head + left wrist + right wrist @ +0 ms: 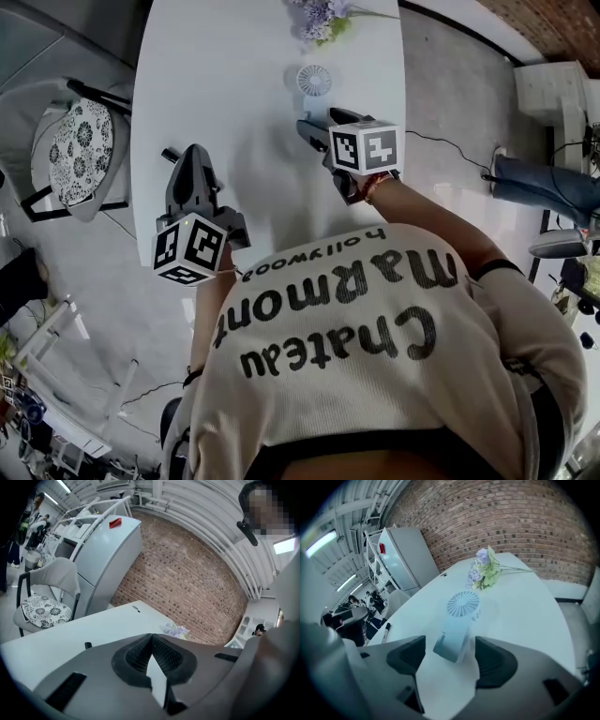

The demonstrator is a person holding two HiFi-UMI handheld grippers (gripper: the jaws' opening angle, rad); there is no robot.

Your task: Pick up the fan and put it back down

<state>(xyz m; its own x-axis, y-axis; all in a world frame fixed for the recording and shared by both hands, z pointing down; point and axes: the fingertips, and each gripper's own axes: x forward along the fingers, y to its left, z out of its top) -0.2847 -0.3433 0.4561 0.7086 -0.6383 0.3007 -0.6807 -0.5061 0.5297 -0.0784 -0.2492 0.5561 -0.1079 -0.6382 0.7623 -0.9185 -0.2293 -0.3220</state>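
Note:
A small white handheld fan [458,618] lies flat on the white table [234,84], its round grille [314,80] facing up and pointing away from me. Its handle reaches back between the jaws of my right gripper [450,656]. Those jaws stand wide apart on either side of the handle, and the pads do not press on it. In the head view the right gripper [314,131] sits just short of the fan's head. My left gripper [194,155] hovers over the table's left part, well away from the fan. Its pads [151,641] meet with nothing between them.
A bunch of purple flowers [319,19] lies at the table's far end, behind the fan. A black marker [169,155] lies by the left gripper. A chair with a patterned cushion [80,141] stands left of the table. A white fridge [103,559] stands by the brick wall.

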